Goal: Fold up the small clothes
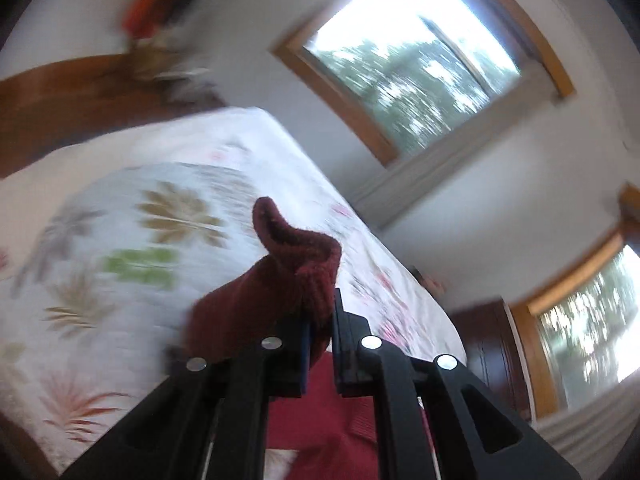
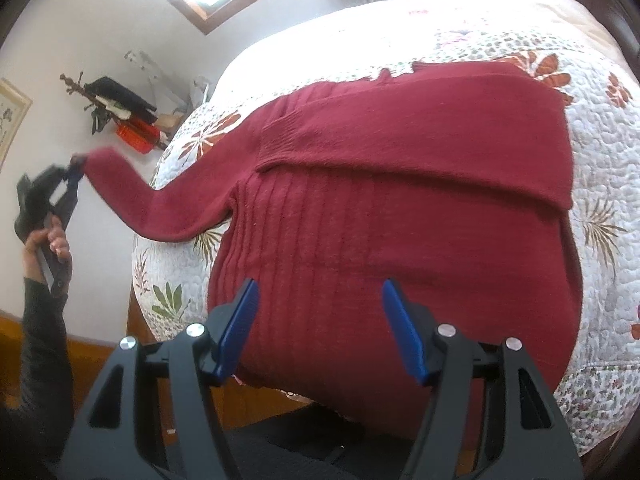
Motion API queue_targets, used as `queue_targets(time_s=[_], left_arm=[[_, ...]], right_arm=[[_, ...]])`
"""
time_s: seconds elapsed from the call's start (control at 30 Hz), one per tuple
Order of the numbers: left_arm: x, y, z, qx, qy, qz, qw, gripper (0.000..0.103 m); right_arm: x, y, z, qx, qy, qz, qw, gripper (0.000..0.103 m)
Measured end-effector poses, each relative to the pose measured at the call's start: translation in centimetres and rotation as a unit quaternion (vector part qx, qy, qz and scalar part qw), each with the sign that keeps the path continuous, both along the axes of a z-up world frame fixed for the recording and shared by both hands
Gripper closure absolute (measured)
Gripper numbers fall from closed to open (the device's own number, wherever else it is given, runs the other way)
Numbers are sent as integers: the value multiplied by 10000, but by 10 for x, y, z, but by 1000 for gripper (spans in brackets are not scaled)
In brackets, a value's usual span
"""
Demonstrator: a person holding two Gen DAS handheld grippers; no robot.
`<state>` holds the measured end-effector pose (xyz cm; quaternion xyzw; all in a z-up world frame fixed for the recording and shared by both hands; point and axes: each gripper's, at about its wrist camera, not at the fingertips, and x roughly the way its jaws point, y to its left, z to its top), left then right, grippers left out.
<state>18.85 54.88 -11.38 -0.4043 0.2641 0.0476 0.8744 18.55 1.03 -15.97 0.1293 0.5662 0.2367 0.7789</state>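
A dark red knitted sweater [image 2: 400,208] is lying spread across a bed covered with a white quilt [image 2: 600,152] printed with leaves and flowers, its hem end hanging toward the near edge of the bed. One sleeve is lying folded across the chest as a wide band; the other sleeve [image 2: 160,204] is being held out off the side of the bed, clear of the quilt. The left gripper [image 1: 320,332] is pinching the cuff [image 1: 304,256] of that sleeve — its fingers are closed down on the knit with only the cloth between them, and the cuff is standing up in a bunched fold above the tips. In the right wrist view the same gripper is showing small and blurred at the sleeve's far end, with a hand [image 2: 48,240] in a dark sleeve wrapped around its handle. The right gripper [image 2: 318,308] is hovering over the lower body of the sweater with its blue-padded fingers [image 2: 240,328] spread wide apart, holding nothing — whether the tips are touching the fabric cannot be told. Behind the bed, a white wall, two wood-framed windows [image 1: 408,52] and a coat rack [image 2: 116,116] are showing.
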Motion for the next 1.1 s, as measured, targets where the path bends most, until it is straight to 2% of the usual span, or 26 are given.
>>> queue_targets(time_s=[0.13, 0.27, 0.37, 0.43, 0.6, 0.67, 0.73, 0.8, 0.83, 0.9, 1.0, 1.1], left_arm=[[48, -66, 1, 189, 107, -827, 9963, 95], [87, -138, -19, 352, 394, -1666, 9846, 95], [109, -190, -49, 442, 776, -2235, 9706, 95], [120, -223, -72, 568, 1047, -2609, 9580, 95], [129, -283, -113, 829, 1543, -3190, 9314, 94], [126, -297, -124, 873, 1647, -3312, 9250, 86], [119, -304, -126, 813, 1643, -3354, 9240, 57], [106, -294, -118, 747, 1527, -3304, 9284, 46], [99, -288, -115, 658, 1445, -3262, 9319, 40], [84, -273, -111, 468, 1385, -3111, 9391, 32], [45, -251, -110, 273, 1460, -2881, 9460, 32], [2, -234, -118, 157, 1668, -2639, 9499, 32]], right_arm=[[2, -19, 1, 116, 8, -223, 9997, 39], [7, -39, 4, 268, 41, -471, 9985, 39], [12, -51, 7, 340, 42, -595, 9976, 39], [17, -55, 10, 344, 14, -617, 9975, 39], [33, -58, 14, 493, 44, -567, 9972, 38], [45, -56, 14, 652, 124, -482, 9966, 34], [67, -53, 11, 1050, 334, -345, 9933, 34], [87, -50, 5, 1518, 648, -272, 9859, 39], [100, -46, -1, 1844, 909, -221, 9784, 44], [127, -38, -17, 2336, 1349, -192, 9627, 45], [164, -23, -52, 2670, 1886, -315, 9445, 48], [188, -11, -74, 2665, 2083, -322, 9405, 52]])
